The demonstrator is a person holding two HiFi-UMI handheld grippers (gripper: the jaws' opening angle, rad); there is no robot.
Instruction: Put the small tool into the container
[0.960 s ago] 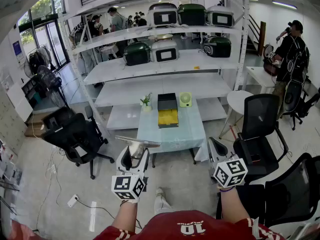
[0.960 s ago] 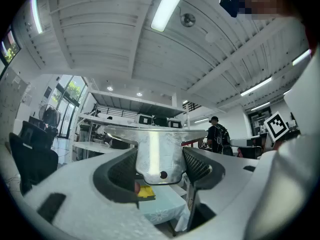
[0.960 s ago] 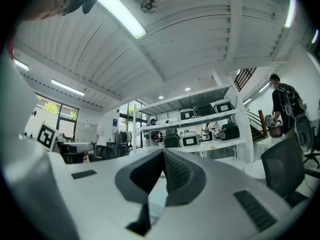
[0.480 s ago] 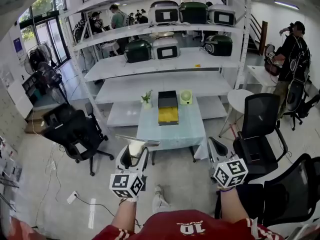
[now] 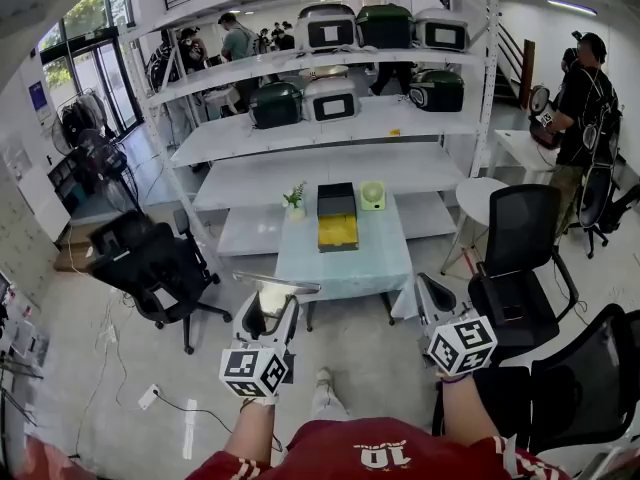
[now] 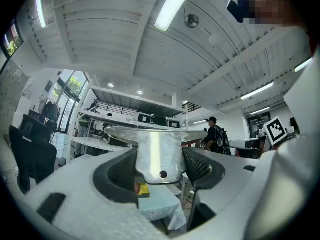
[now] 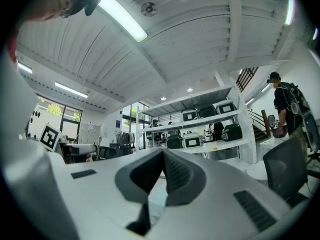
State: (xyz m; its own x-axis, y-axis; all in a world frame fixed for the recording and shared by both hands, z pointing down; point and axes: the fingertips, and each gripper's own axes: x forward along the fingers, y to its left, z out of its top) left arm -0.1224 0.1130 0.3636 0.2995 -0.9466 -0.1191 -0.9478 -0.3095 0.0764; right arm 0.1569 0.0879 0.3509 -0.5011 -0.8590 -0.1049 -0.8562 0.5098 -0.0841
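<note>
My left gripper (image 5: 267, 311) is held low in front of me, shut on a small flat metal tool (image 5: 277, 286) with a wide blade across the top. In the left gripper view the tool (image 6: 158, 149) stands between the mesh pads (image 6: 197, 165), its blade edge level. The container (image 5: 336, 218), a black box with yellow inside, sits on the far half of a pale blue table (image 5: 345, 268) ahead; a yellow part of the container (image 6: 143, 188) shows under the tool. My right gripper (image 5: 432, 304) is shut with nothing in it, its pads (image 7: 176, 170) pressed together.
On the table, a small potted plant (image 5: 293, 202) and a green round object (image 5: 371, 197) flank the container. White shelving (image 5: 330, 118) with appliances stands behind. Black office chairs sit left (image 5: 150, 263) and right (image 5: 520, 258). A person (image 5: 580, 98) stands far right.
Both grippers have stayed almost still, the left one dropping slightly. The person at the far right has shifted a little.
</note>
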